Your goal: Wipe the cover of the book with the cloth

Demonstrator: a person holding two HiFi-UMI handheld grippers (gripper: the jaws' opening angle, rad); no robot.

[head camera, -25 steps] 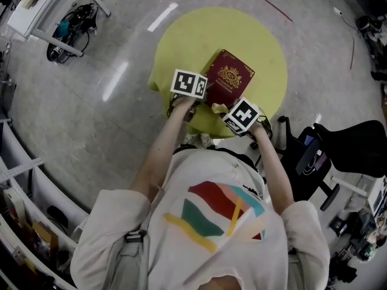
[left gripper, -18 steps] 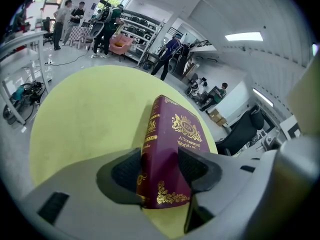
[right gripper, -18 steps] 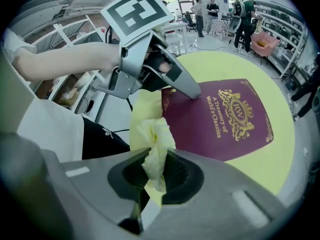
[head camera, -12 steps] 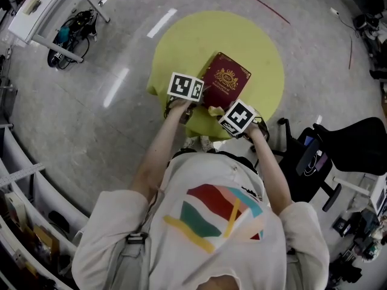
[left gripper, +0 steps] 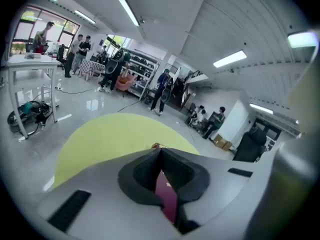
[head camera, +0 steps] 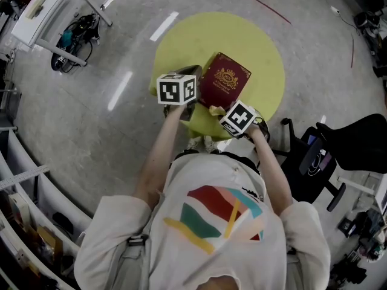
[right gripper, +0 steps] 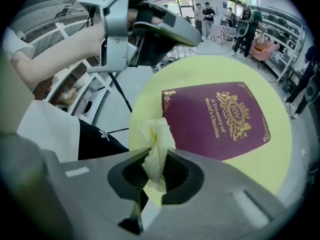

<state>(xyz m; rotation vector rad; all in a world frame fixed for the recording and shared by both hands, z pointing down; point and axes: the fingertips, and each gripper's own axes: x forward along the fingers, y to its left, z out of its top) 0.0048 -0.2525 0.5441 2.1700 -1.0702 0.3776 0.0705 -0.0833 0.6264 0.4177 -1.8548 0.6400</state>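
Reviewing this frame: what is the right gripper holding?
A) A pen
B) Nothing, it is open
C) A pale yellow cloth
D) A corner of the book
C: in the right gripper view, the right gripper is shut on the crumpled cloth, while the book lies closed and ungripped beyond it.

Matt book (right gripper: 215, 119), crumpled cloth (right gripper: 156, 139)
The book's maroon cover is looking smooth with glossy gilt print; the pale cloth is looking thin, perhaps paper.
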